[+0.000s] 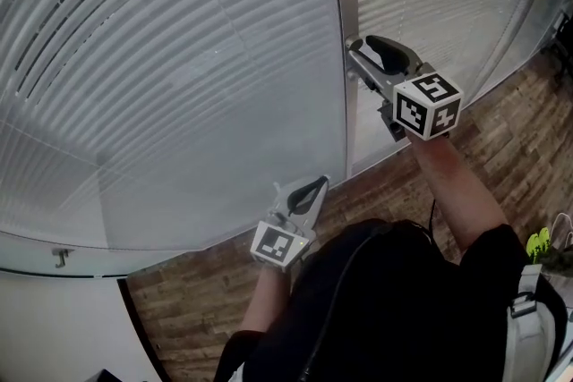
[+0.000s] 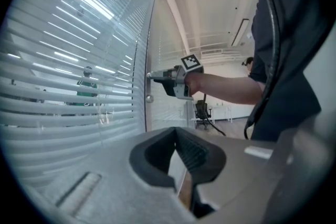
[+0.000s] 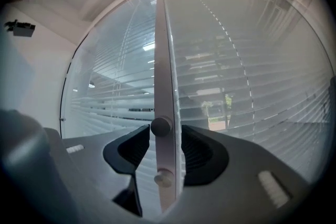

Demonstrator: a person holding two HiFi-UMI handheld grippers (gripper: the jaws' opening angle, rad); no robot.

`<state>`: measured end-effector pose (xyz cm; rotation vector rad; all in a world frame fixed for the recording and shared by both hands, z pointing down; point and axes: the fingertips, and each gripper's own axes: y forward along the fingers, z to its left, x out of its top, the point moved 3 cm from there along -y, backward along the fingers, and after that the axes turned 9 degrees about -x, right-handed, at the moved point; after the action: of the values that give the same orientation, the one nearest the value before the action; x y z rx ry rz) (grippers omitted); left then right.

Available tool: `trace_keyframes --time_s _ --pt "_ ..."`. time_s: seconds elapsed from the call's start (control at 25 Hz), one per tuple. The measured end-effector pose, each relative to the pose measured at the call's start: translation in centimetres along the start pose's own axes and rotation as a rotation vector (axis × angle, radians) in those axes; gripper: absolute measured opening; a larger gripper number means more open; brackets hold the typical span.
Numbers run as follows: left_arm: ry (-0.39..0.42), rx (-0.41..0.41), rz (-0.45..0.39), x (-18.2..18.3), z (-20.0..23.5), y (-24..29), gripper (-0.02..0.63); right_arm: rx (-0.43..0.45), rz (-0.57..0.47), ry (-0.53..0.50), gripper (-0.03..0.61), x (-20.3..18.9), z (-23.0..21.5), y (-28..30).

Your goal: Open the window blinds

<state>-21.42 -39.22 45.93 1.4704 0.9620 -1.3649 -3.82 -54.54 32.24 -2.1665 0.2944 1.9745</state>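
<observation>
The right gripper (image 1: 360, 56) is at the upper knob (image 3: 160, 126) on the post between the blinds (image 1: 179, 58), its jaws wide and straddling it without pressing; the left gripper (image 1: 309, 191) hangs low, closed and empty; the knob-turning step looks under way; next, probably, pinch the knob squarely and twist.

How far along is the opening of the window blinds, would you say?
Done: white horizontal blind slats already show gaps. In hand: right hand-held gripper straddles the round grey knob on the white frame post, jaws apart. Left: probably more turning; left hand-held gripper is shut, empty.
</observation>
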Motion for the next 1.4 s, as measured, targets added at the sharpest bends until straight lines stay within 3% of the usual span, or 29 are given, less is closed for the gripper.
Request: trace_keyframes --time_s 0.12,0.2,0.32,0.48,0.6,0.76,1.28,1.4 --pt "-0.009 0.005 0.000 -0.1 -0.1 -0.1 0.005 0.003 0.037 -0.146 0.195 -1.5 -0.2 -0.5" --pt "-0.010 0.008 0.000 0.0 0.0 -0.1 0.005 -0.004 0.041 -0.302 0.198 -1.6 -0.1 -0.7" --pt "-0.009 0.015 -0.002 0.1 0.3 -0.1 0.005 -0.007 0.027 -0.603 0.221 -0.4 1.1 -0.5" --pt "-0.011 0.019 -0.006 -0.1 0.2 0.0 0.005 -0.046 0.048 -1.083 0.235 0.3 2.3 -0.2" --pt "-0.014 0.026 -0.009 -0.1 0.2 -0.1 0.005 -0.065 0.041 -1.291 0.235 0.1 2.8 0.3" --pt "-0.010 0.035 -0.010 -0.1 0.4 -0.2 0.005 -0.072 0.031 -1.389 0.235 0.1 3.0 0.7" --pt "-0.013 0.042 -0.006 -0.1 0.6 -0.4 0.005 -0.078 0.014 -1.416 0.209 -0.2 3.6 0.8" --pt "-0.015 0.043 -0.007 -0.1 0.7 -0.5 0.005 -0.085 0.014 -1.431 0.132 -0.3 3.5 0.8"
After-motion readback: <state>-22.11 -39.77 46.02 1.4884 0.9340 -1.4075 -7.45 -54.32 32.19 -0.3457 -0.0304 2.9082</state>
